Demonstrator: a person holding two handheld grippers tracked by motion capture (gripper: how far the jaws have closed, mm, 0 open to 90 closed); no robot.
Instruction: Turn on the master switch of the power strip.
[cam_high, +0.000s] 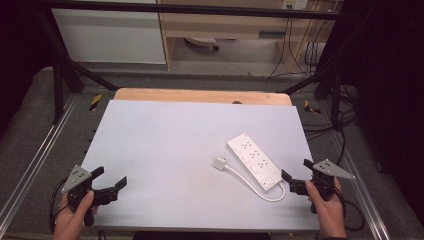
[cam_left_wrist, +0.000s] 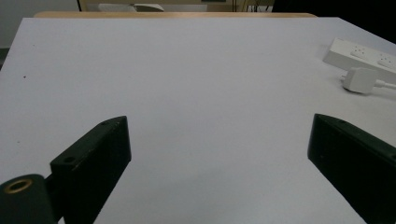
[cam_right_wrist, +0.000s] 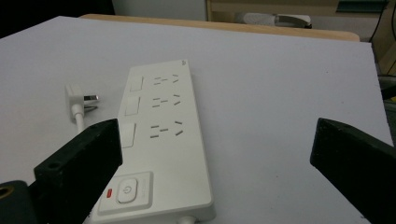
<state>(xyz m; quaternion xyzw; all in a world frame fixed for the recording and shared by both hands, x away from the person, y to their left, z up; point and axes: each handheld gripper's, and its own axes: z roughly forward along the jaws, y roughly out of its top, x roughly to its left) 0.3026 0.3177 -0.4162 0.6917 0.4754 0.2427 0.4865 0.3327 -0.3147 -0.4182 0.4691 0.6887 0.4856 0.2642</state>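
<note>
A white power strip (cam_high: 252, 161) lies on the pale table (cam_high: 165, 150), right of the middle, with its cord looping back to a white plug (cam_high: 219, 163) beside it. In the right gripper view the power strip (cam_right_wrist: 161, 135) lies just ahead of the jaws, its plug (cam_right_wrist: 74, 99) to its left. My right gripper (cam_high: 296, 175) is open near the table's front right corner, close to the strip's switch end. My left gripper (cam_high: 111, 179) is open at the front left, holding nothing. The left gripper view has the strip (cam_left_wrist: 359, 54) and plug (cam_left_wrist: 358, 79) far off at right.
A wooden edge (cam_high: 200, 95) runs along the back of the table. Metal frame rails (cam_high: 35, 160) flank both sides. Cables (cam_high: 330, 125) trail on the floor at right. A white cabinet (cam_high: 110, 35) stands behind.
</note>
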